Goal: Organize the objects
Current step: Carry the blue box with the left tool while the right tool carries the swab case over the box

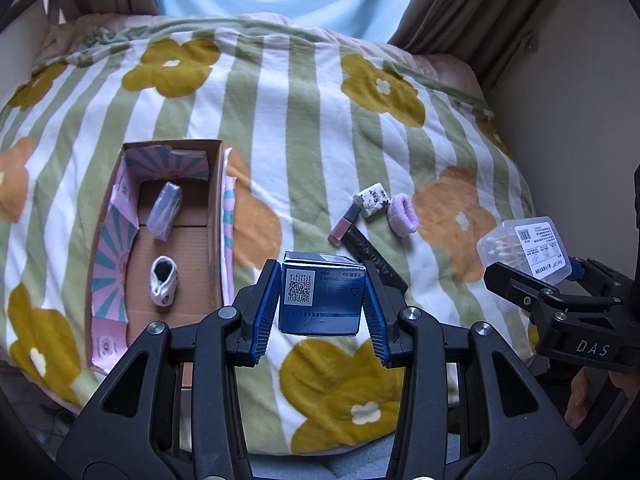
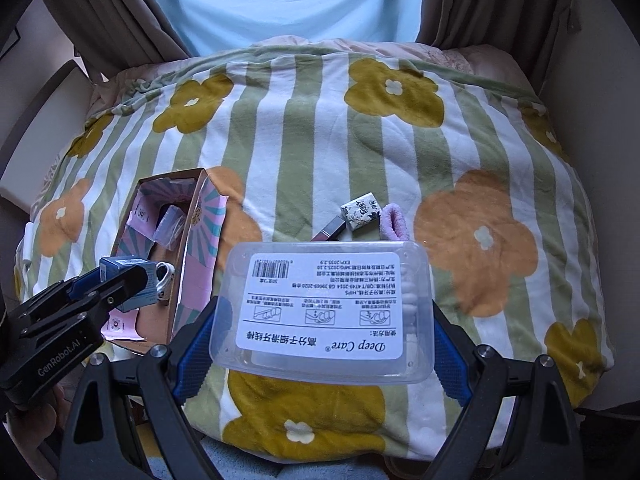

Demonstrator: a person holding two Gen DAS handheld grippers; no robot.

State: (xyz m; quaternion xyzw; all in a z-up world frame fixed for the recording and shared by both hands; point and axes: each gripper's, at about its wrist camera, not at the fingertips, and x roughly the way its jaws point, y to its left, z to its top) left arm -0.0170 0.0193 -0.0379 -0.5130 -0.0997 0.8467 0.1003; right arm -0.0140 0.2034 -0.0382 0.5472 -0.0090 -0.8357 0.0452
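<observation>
Left claw clamps a blue carton; right claw, jaws wide, grips a clear floss-pick box, both above the flowered blanket. Beyond: cardboard tray at left; lip gloss, patterned packet, lilac scrunchie.

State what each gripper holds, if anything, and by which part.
The left gripper grips a small blue box by its two opposite side faces. The right gripper grips a clear plastic box by its two short ends.

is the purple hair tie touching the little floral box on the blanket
Apart. The left wrist view shows a strip of blanket between the purple hair tie and the floral box.
</observation>
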